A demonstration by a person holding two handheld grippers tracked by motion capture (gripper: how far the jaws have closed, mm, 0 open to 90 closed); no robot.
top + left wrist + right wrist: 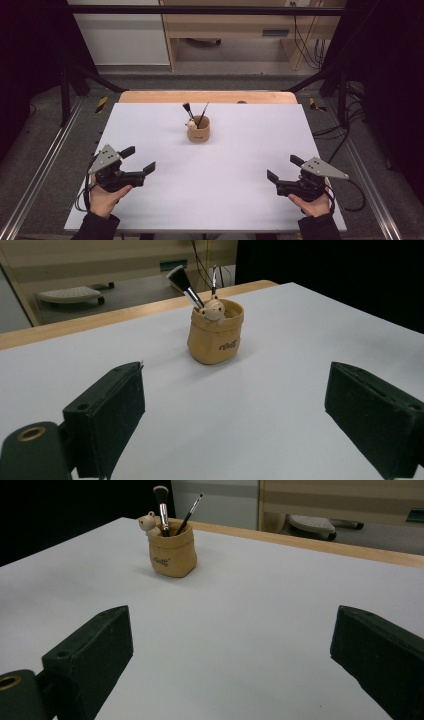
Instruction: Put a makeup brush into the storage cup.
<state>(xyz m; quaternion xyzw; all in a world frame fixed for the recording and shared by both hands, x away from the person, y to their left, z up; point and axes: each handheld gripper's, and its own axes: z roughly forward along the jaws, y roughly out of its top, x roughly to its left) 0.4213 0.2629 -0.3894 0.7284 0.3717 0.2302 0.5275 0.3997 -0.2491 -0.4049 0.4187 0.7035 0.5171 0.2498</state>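
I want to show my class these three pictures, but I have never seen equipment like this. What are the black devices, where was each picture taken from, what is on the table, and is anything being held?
A person holds a two-jaw tool in each hand: the left gripper and the right gripper. One picture looks down from above the white table. The other two come from cameras riding on each gripper, looking out between its black jaws. On the table stands a small tan pouch holding a fluffy brush, a thin brush and a little bear figure. Both grippers are open and hold nothing.
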